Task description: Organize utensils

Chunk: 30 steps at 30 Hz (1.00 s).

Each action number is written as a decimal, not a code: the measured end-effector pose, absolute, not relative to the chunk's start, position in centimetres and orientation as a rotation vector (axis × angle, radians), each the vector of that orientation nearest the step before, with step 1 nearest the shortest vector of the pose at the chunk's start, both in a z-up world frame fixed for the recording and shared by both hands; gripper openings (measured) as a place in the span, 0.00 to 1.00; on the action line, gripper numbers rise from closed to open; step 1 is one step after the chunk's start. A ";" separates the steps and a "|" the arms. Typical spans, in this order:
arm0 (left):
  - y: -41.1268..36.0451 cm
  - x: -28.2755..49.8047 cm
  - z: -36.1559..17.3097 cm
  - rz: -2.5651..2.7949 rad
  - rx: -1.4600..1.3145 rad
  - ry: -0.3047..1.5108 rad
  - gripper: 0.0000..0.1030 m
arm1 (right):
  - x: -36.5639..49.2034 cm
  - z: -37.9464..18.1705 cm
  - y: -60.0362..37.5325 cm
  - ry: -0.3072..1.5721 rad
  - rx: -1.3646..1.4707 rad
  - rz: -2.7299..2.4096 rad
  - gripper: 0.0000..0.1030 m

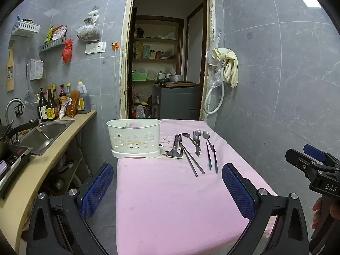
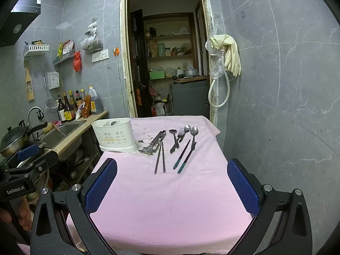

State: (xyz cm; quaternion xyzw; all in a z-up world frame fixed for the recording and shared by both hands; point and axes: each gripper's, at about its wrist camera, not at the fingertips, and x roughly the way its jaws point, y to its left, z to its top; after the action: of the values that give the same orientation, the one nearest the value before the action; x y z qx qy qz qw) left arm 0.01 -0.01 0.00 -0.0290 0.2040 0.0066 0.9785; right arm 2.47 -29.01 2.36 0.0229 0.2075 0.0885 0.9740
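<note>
While both grippers hang short of the work, we find nothing yet taken up: the left gripper stands with its jaws spread wide and empty over the near part of the pink cloth, and the right gripper is in the same state, wide apart with nothing between its blue pads. We note the utensils lying in a loose row on the far half of the table, ahead of both grippers and well apart from them. From left to right we record a peeler, a pair of metal chopsticks, a small ladle, a fork and a spoon overlapping one another, a second spoon, and a pair of dark chopsticks with green ends. Their long axes run roughly near to far, handles toward us, so a gripper coming straight in meets them end-on and would, in our judgement, need its jaws set across the handle. The white basket, the likely destination, stands at the far left of the table, just beside the peeler. We judge the right gripper the better placed for the green-ended chopsticks and spoons, the left for the peeler and the basket side. Sorting has not begun, though something already sits inside the basket that we cannot identify.
</note>
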 end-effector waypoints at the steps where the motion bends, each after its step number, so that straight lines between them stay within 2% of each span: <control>1: 0.0 0.0 0.0 0.013 -0.058 0.409 1.00 | 2.5 2.4 -29.0 0.418 0.046 0.178 0.99; 30: -0.6 0.6 0.0 0.004 -0.060 0.413 1.00 | 2.5 2.4 -29.0 0.419 0.042 0.178 0.99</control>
State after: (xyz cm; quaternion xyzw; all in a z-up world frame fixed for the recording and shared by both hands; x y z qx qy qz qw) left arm 0.56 -0.63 0.05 -0.0297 0.2049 0.0021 0.9783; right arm 2.48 -29.00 2.35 0.0210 0.2079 0.0882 0.9739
